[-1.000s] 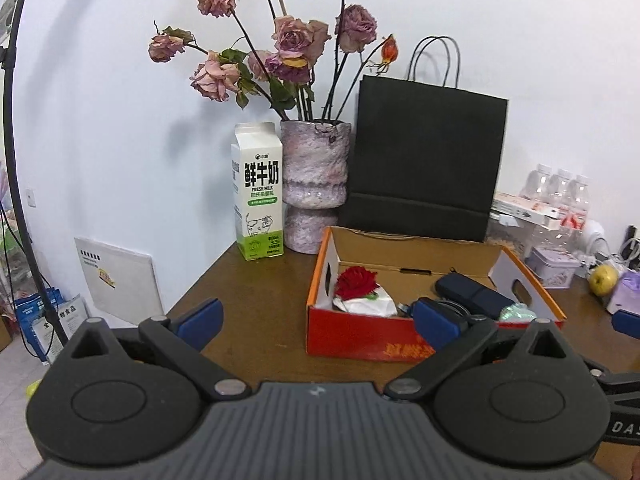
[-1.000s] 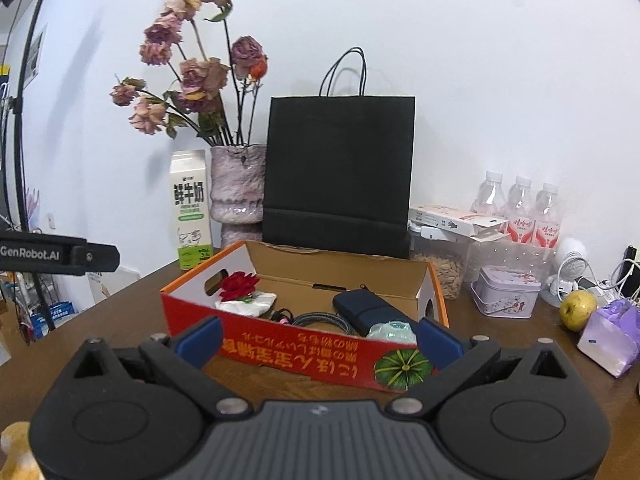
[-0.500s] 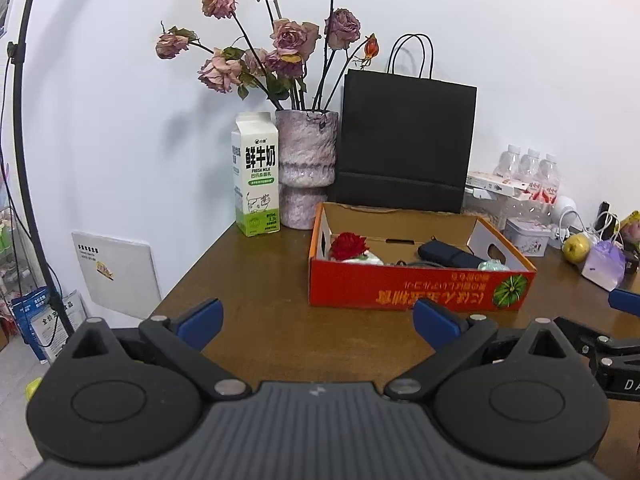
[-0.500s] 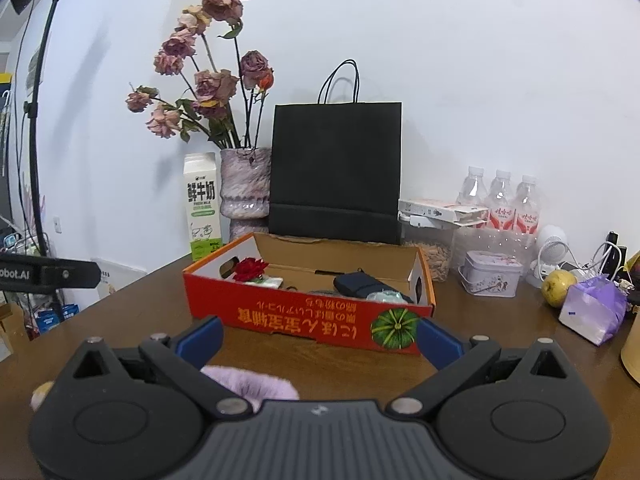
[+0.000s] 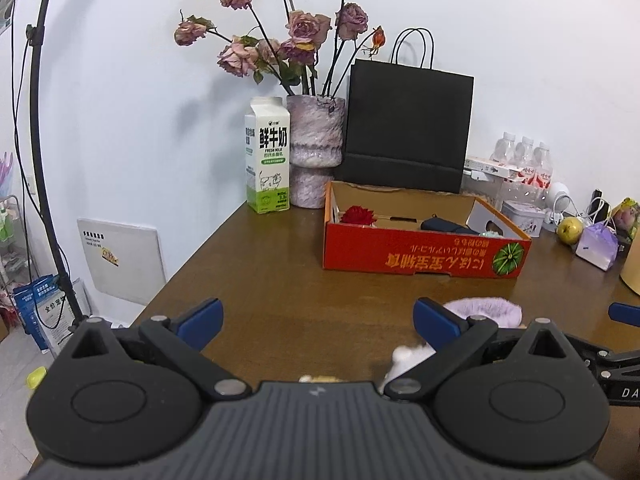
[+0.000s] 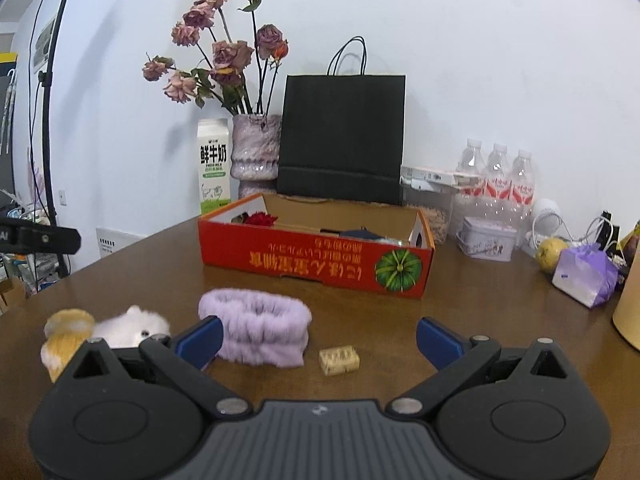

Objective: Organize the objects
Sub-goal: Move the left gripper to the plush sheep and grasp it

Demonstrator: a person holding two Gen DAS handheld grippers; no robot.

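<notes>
Presently, left wrist view: the left hand-held gripper [image 5: 318, 316] stands wide apart and empty above the brown wooden tabletop [image 5: 260, 276]. Only an edge of the lilac plush headband [image 5: 486, 310] and a scrap of the white-and-yellow plush toy [image 5: 406, 356] show behind its right finger, so a reach judged from this view alone risks closing on the wrong item — or on both. The red cardboard box [image 5: 424, 254], shallow and open-topped, sits well apart toward the wall, already holding a red flower and a dark pouch.

Right wrist view: the right hand-held gripper [image 6: 318, 338] is likewise spread wide and holds nothing. The headband [image 6: 256, 326], soft, ribbed and ring-shaped, lies between the fingers' line and the box [image 6: 316, 258]; the plush toy [image 6: 108, 328] lies just beside it on the left, partly hidden by the left finger. A small tan block [image 6: 339, 359], apparently hard-edged, rests near the headband. Risks, as judged: fluffy pile compresses and may slip from a shallow pinch; the block is small enough to be knocked aside; a high carry could catch the box's front wall.
</notes>
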